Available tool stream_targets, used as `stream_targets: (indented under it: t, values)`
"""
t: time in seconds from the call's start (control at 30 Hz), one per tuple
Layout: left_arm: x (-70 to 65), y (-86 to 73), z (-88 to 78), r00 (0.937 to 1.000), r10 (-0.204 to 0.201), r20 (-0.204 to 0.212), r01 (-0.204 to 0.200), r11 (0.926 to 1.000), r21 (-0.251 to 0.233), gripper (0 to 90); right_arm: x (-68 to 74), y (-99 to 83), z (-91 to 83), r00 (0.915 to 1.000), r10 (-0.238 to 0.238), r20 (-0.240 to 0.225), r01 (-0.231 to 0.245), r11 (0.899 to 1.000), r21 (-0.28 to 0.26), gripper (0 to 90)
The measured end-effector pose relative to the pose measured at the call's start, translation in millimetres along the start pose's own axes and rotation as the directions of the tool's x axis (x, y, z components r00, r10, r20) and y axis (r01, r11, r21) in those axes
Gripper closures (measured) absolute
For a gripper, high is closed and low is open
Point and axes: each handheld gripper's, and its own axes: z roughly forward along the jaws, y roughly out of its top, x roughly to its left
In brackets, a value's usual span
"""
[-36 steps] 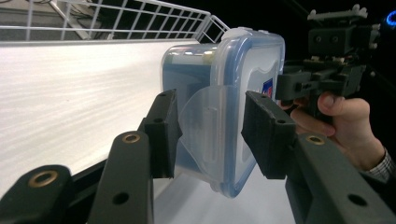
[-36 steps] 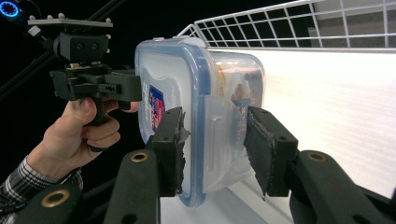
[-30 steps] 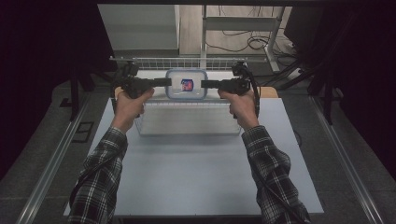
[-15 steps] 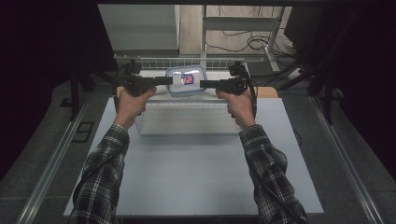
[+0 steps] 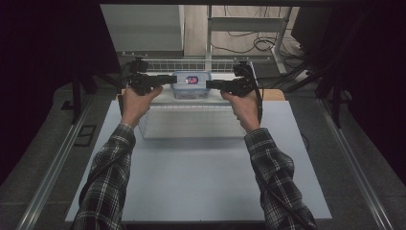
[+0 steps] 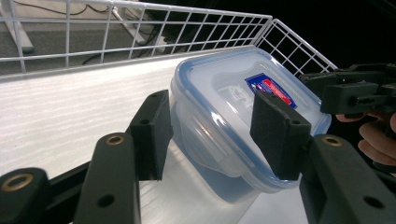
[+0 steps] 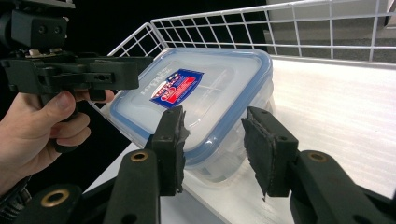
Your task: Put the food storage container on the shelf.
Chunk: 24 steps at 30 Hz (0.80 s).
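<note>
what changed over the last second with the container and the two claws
The lidded plastic container, carried between the left claw and right claw, moved away from the person toward the wire rack at the table's far edge. Both claws stayed on its opposite sides; the clear bin stayed put.

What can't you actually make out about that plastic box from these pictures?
- Label on the lid: print blurred in the right gripper view, too small in the high view.
- Box contents: cloudy lid and walls hide them.
- Grip: whether the left gripper fingers touch the box, or the right gripper fingers, is unclear.
</note>
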Motion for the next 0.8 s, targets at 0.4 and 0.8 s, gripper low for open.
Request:
stream_targets:
  t: [0.4, 0.8]
  values:
    - [-20.0, -11.4, -11.1, 0.9915, 0.127, -0.027, -0.128, 0.9916, -0.02, 19.2, 15.0, -11.2, -3.4, 0.9821, -0.18, 0.056, 0.182, 0.983, -0.033, 29.7]
    - [-39.0, -40.6, -16.9, 0.9561, 0.283, -0.075, -0.28, 0.9586, 0.054, 2.7, 23.1, -33.4, -2.0, 0.964, -0.248, 0.094, 0.251, 0.968, -0.016, 8.1]
